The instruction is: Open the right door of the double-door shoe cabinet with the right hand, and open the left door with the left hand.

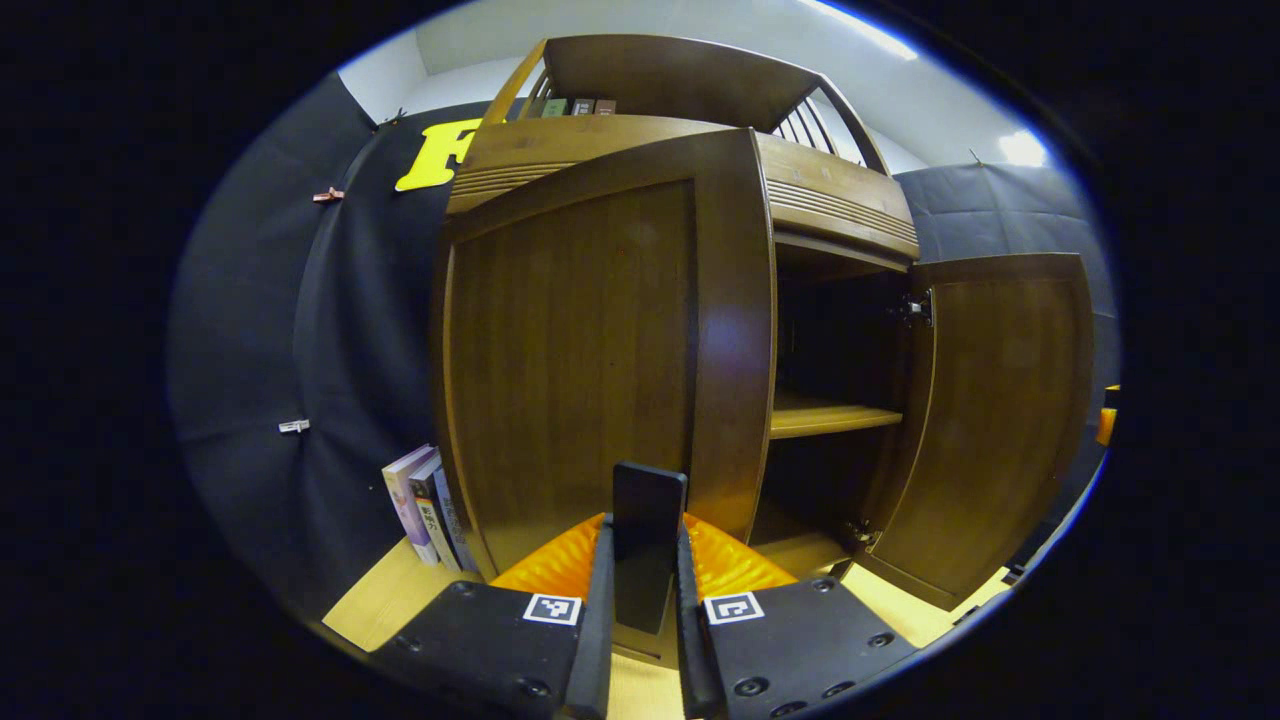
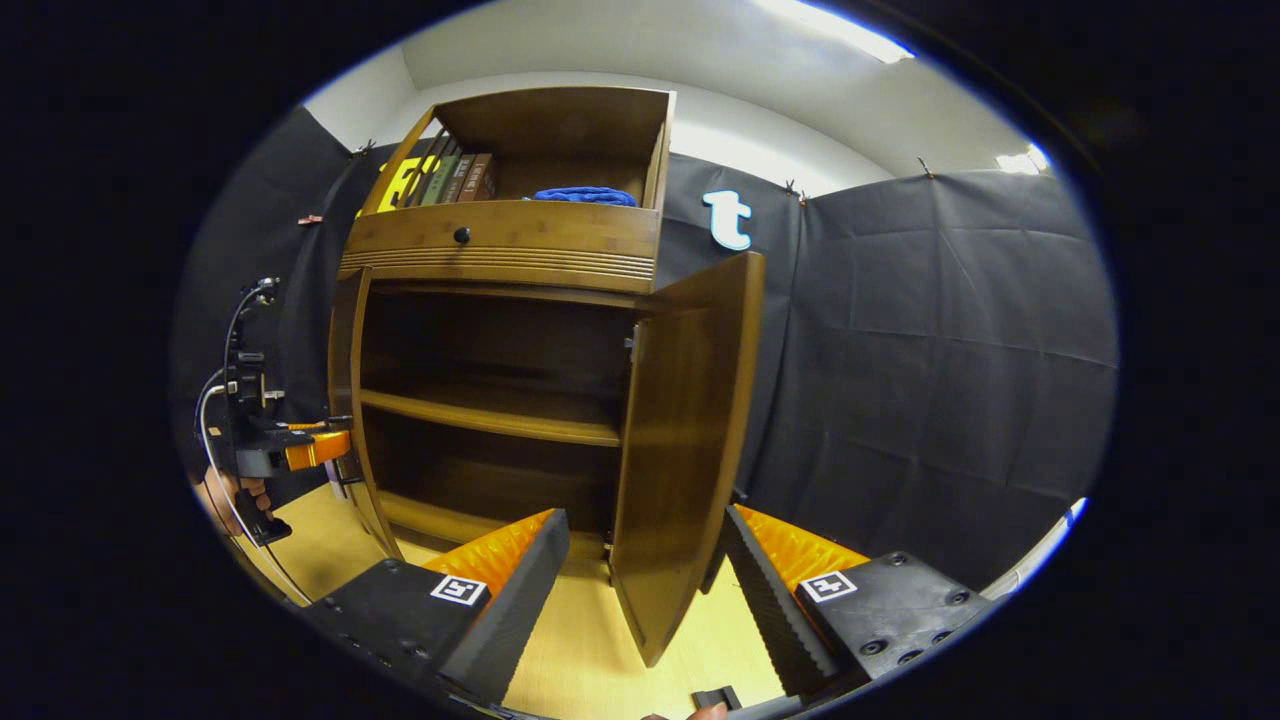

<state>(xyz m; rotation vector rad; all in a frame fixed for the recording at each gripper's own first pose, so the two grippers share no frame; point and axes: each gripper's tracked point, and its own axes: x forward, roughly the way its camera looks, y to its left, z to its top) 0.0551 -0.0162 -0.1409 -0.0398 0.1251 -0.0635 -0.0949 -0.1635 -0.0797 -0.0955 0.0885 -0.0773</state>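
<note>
— How many doors, and how do they stand?

— Two on the one shoe cabinet [image 2: 500, 250]. The right door [image 2: 685, 440] is swung out from the cabinet's right side; the left door [image 1: 590, 360] is partly swung out from its left side. Inside the cabinet, one shelf [image 2: 490, 415] crosses the middle.

— And the two tools?

— The left gripper [image 1: 645, 560] sits at the bottom of the left door, its fingers drawn narrow and both pressing on the dark handle [image 1: 648, 510] that sticks out near that door's free edge. The right gripper [image 2: 640, 575] is spread wide, with the right door's lower edge standing between its fingers and apart from both.

— What else is around the cabinet?

— Three books [image 1: 425, 505] stand on the floor against the cabinet's left side. In the open top compartment there is a row of books [image 2: 450, 178] at the left and one blue cloth [image 2: 585, 196] beside them. One dark knob [image 2: 461, 235] sits on the drawer front below that compartment. From the right gripper view, the left gripper and the hand [image 2: 240, 495] holding it appear just left of the cabinet. Black cloth wall [image 2: 950, 350] runs behind the cabinet.
</note>
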